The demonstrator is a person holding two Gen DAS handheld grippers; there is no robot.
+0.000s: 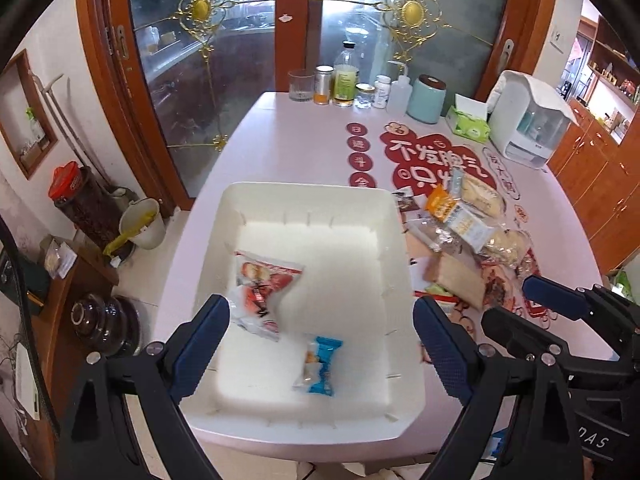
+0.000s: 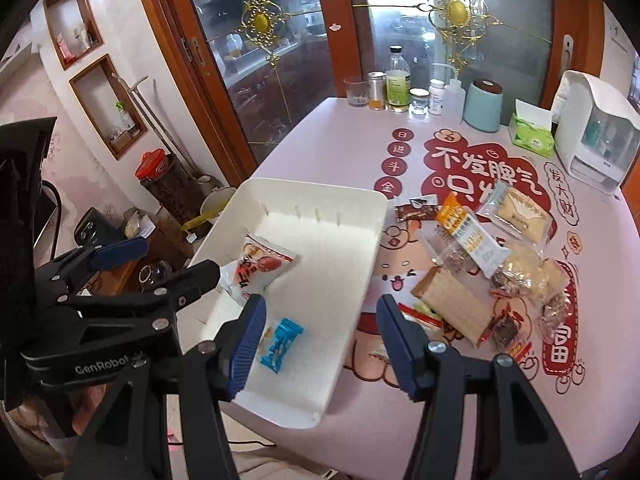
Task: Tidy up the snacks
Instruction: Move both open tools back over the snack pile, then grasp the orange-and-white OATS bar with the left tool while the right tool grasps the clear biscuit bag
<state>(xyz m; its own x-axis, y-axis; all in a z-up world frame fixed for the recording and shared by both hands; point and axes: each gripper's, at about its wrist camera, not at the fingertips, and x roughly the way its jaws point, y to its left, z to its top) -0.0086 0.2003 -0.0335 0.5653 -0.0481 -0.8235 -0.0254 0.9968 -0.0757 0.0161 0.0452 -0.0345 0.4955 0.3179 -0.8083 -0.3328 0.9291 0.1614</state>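
A white tray (image 1: 312, 204) (image 2: 320, 196) sits on the pink table's left side. In it lie a red-and-white snack packet (image 1: 266, 276) (image 2: 266, 260) and a small blue packet (image 1: 322, 368) (image 2: 282, 344). A pile of several wrapped snacks (image 1: 460, 228) (image 2: 480, 256) lies on the table just right of the tray. My left gripper (image 1: 322, 340) hovers open over the tray's near half with nothing between its fingers. My right gripper (image 2: 322, 344) hangs open over the tray's near right rim, also holding nothing. Each gripper shows at the edge of the other's view.
Bottles, jars and a glass (image 1: 344, 80) (image 2: 396, 84) line the table's far edge, with a teal canister (image 2: 484, 106), a tissue pack (image 2: 532, 136) and a white appliance (image 2: 596, 136). Glass doors stand behind. Pots and a red-lidded jar (image 1: 84, 204) sit on the floor at left.
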